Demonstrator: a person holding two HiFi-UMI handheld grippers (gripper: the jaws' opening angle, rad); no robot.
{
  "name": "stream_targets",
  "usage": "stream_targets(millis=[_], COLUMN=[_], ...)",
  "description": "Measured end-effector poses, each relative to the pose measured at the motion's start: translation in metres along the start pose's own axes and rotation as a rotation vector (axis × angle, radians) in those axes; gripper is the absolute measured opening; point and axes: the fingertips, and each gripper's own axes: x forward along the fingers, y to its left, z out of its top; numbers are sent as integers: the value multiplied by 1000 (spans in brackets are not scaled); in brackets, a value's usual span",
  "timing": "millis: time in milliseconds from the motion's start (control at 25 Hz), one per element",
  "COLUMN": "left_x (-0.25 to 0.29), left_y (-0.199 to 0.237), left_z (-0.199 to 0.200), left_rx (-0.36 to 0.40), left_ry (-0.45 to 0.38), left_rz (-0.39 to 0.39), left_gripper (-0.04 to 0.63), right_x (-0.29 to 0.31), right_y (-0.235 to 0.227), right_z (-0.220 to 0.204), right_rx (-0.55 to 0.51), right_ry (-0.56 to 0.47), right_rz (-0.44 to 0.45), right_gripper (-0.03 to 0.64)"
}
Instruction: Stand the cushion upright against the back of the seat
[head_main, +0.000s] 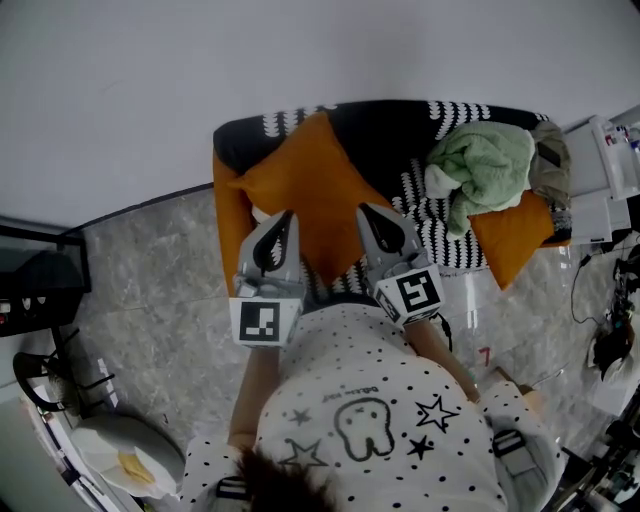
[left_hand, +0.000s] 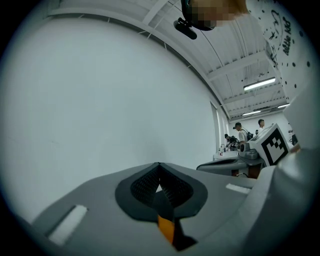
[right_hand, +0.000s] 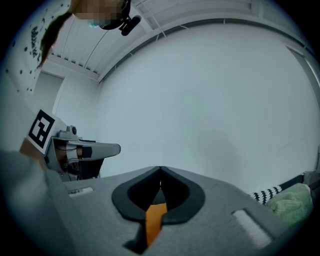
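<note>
Now, cushion (head_main: 305, 190): orange, tilted on one corner on the seat (head_main: 395, 125), seemingly leaning on its back.
Left hand-held gripper (head_main: 283, 222): closed, pinching the cushion's orange fabric.
Right hand-held gripper (head_main: 368, 216): closed on that fabric too.

The shirt (head_main: 385, 420) is white with black dots, stars and a tooth outline. The left gripper (head_main: 284, 216) and right gripper (head_main: 368, 210) are grey with black-lined fingers (head_main: 262, 250), each carrying a white cube (head_main: 266, 322) with a black square marker
</note>
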Motion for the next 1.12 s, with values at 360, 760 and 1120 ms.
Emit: stream_targets(millis=[360,760,1120], left_x=[-10,-14,-20], left_y=[2,-1,3], left_z=[2,6,4], left_rx=[-24,-31,-54], left_ry=[-30,-56,-56], left_rz=[-14,6,28], left_gripper=[-5,-5,-5], right_x=[0,8,6], right_y=[18,32,42], right_z=[-5,-12,-20], right_rx=[-14,-26,-13], right_ry=[16,30,51], right_rz=[20,70,101], right_gripper=[-5,-5,-5])
